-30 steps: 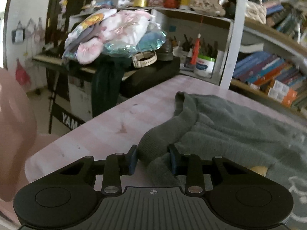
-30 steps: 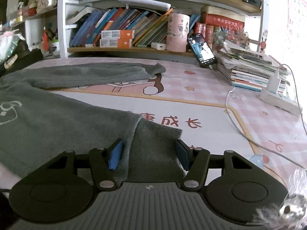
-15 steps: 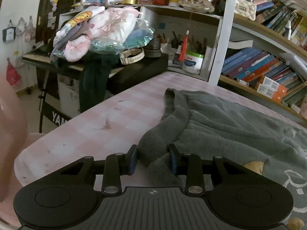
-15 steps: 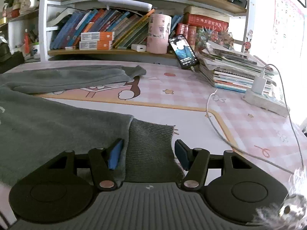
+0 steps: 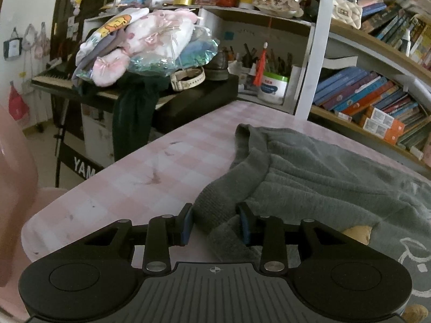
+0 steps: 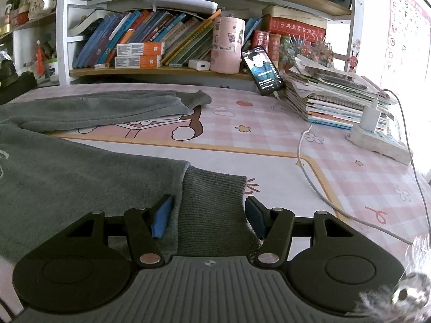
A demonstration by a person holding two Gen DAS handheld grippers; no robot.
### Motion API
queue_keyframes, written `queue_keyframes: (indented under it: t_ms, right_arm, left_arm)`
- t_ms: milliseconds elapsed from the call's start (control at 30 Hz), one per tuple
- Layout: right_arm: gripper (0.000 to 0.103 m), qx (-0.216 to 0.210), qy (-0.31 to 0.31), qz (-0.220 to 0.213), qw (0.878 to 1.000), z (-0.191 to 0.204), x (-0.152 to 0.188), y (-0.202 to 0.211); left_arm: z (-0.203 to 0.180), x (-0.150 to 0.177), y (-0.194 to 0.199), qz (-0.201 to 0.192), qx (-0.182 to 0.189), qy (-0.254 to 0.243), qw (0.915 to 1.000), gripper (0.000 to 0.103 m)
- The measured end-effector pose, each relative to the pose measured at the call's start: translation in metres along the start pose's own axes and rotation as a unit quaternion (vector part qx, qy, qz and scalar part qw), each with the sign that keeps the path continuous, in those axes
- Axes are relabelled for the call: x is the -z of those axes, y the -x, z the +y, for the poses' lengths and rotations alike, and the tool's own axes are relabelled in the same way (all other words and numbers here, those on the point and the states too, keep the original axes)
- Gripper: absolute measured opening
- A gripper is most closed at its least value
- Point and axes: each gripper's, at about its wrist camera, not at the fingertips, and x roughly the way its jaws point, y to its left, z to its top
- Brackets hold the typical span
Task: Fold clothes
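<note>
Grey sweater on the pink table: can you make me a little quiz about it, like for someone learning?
1. True or false: the grey sweater lies on the table.
2. What sits between the fingers of the right tool? A) phone B) ribbed cuff C) book
3. Fill in: the phone leans against a stack of ____.

Key:
1. True.
2. B, the ribbed cuff.
3. Books.
</note>
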Motion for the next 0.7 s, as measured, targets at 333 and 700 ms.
queue_keyframes:
  t_ms: [333,700]
  right_arm:
    - [0.072,-0.02,-0.003,-0.054,0.998,0.003,-0.008,0.029]
    - [0.088,-0.095,0.06,-0.041,0.993,0.039,-0.008,0.049]
  left_arm:
    - [-0.031,-0.011,0.033,-0.06,-0.016,-0.066,0.9959,0.082]
    - [-0.084,0.001,0.048,-0.06,0.051,-0.174,0.9816,0.098]
